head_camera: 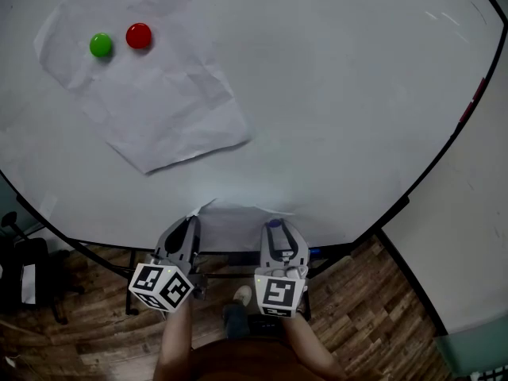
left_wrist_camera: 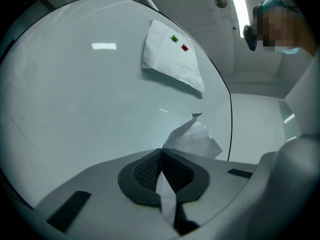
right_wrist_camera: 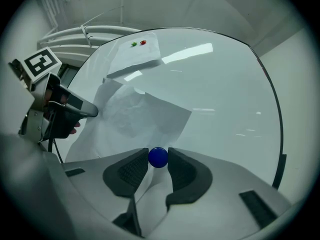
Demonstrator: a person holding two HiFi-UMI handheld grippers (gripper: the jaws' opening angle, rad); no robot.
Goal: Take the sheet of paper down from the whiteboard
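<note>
A white sheet of paper lies against the whiteboard near its lower edge, one corner curling off. My left gripper is shut on that sheet's left edge; in the left gripper view the paper runs out from between the closed pads. My right gripper is shut on a round blue magnet that sits over the same sheet. In the right gripper view the left gripper shows at the sheet's far side.
A second, creased sheet hangs at the board's upper left under a green magnet and a red magnet. The board's dark rim curves down the right side. Wooden floor lies below.
</note>
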